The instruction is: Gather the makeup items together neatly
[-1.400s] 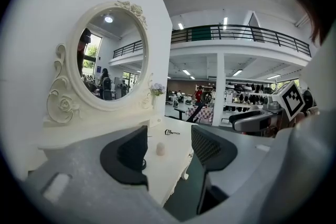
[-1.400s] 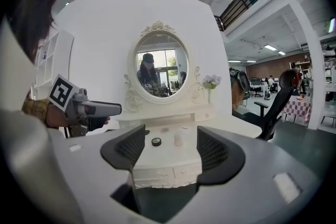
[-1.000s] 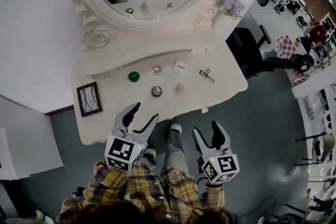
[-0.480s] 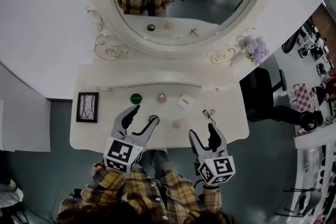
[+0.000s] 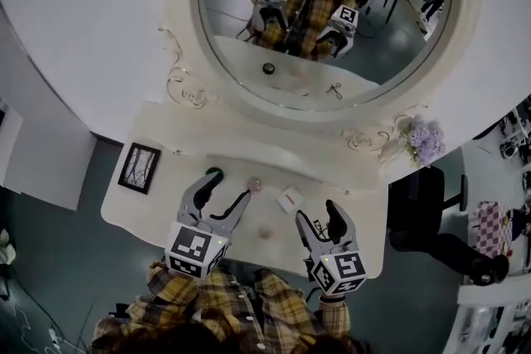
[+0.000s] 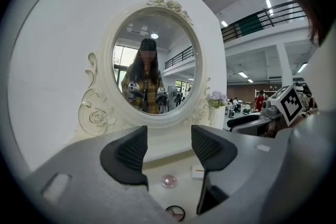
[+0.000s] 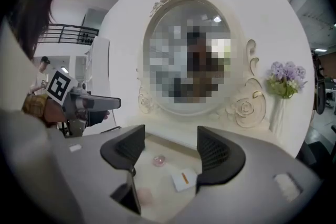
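Worktop (image 5: 158, 211) held pink pot (image 5: 254, 185) and white box (image 5: 289, 198) apart, ungathered. Left claw (image 5: 228, 188) and right claw (image 5: 319, 215) hung over its near edge, both spread, empty, evidently lining up.

In the head view, only a sliver of the green round item (image 5: 214, 172) shows past a finger of the left gripper (image 5: 229, 188). In the left gripper view, that gripper's body covers the lower part of the black-rimmed round item (image 6: 176, 212). In the right gripper view, the white box (image 7: 184, 180) lies partly behind a finger of the right gripper (image 7: 170, 155), and the pale pink item (image 7: 143, 195) is too blurred to name.
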{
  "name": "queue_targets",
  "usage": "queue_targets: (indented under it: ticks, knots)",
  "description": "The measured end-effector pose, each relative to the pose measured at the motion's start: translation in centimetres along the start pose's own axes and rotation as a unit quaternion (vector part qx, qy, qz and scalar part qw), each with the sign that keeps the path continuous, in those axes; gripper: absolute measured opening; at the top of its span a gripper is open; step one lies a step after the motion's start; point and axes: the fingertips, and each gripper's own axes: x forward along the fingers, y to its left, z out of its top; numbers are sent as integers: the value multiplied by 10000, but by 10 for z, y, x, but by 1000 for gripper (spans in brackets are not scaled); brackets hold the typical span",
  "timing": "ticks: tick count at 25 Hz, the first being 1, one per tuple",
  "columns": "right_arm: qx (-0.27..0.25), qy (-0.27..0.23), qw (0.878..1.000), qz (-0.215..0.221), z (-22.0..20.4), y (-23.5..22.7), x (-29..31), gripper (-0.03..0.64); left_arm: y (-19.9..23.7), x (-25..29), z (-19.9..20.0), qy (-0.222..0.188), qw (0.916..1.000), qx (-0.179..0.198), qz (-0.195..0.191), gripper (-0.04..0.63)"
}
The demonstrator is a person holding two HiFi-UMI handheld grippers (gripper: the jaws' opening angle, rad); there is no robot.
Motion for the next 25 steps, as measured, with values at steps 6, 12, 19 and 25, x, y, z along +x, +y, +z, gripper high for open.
queue_targets:
  ticks: [6,12,19,25]
  knots:
    - [3,75,9995,317,-2,-20,13,288,-4,14,-4,105,9995,-65,291,253]
    - [16,105,9991,406,-5,-21,21,288,-4,17,-7,153,9994,-55,300,253]
    - [53,110,9995,279,-7,-14,24,288,-3,20,-6,188,9998,-5,64,253]
    - [11,208,9996,189,-10,-10,25,288,2,21,-12,253,9996,-49,-62,253]
